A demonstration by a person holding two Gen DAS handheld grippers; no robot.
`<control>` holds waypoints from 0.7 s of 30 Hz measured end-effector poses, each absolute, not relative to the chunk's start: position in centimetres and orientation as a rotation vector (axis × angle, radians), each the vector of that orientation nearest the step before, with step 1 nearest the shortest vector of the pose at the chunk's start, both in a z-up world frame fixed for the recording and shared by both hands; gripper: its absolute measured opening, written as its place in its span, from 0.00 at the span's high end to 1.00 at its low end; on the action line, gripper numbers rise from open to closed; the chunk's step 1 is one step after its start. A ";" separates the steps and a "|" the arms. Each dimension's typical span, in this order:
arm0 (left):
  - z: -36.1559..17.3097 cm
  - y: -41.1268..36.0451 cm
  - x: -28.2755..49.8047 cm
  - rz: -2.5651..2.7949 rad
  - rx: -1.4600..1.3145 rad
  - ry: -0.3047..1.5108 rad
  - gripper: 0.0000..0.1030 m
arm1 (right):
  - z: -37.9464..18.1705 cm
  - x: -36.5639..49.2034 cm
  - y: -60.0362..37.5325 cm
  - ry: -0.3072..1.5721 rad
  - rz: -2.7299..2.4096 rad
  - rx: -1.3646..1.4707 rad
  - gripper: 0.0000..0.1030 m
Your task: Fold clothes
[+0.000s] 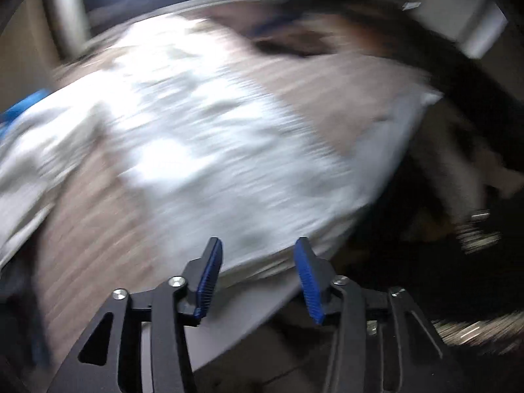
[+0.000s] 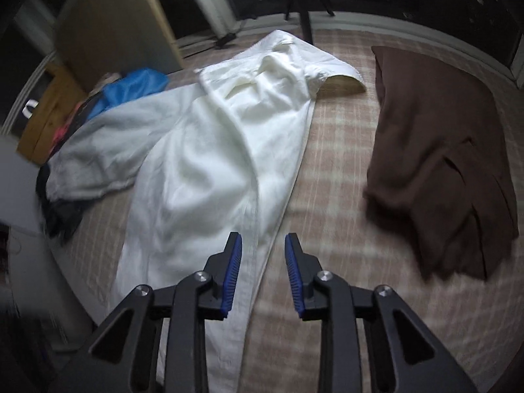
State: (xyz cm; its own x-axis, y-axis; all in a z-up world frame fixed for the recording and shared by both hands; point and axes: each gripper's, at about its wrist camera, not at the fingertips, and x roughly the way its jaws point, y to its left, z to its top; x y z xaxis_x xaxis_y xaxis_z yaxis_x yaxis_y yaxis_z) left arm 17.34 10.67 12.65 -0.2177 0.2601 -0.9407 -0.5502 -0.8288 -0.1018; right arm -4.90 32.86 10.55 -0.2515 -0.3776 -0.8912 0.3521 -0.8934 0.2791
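Hovering right claw point(image 2: 263, 268): jaws apart, empty, over the near hem.
Left claw point(image 1: 258, 275): jaws apart, empty; view blurred.
White garment point(image 2: 209, 163): rumpled on the bed point(image 2: 334, 177), long axis running straight away from right claw.
Brown garment point(image 2: 439, 163): farther right, apart.

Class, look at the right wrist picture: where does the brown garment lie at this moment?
The brown garment lies on the checked bed cover, on the picture's right, apart from the white garment.
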 end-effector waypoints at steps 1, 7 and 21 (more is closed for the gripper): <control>12.5 8.8 17.3 2.129 -1.568 0.363 0.56 | 10.6 -2.8 33.0 -0.011 -2.172 1.534 0.74; 8.9 5.9 16.3 2.144 -1.625 0.323 0.56 | 4.9 6.8 32.7 0.023 -2.094 1.655 0.73; 7.8 8.2 16.5 2.090 -1.458 0.455 0.94 | 0.7 11.3 34.1 -0.209 -2.022 1.774 0.73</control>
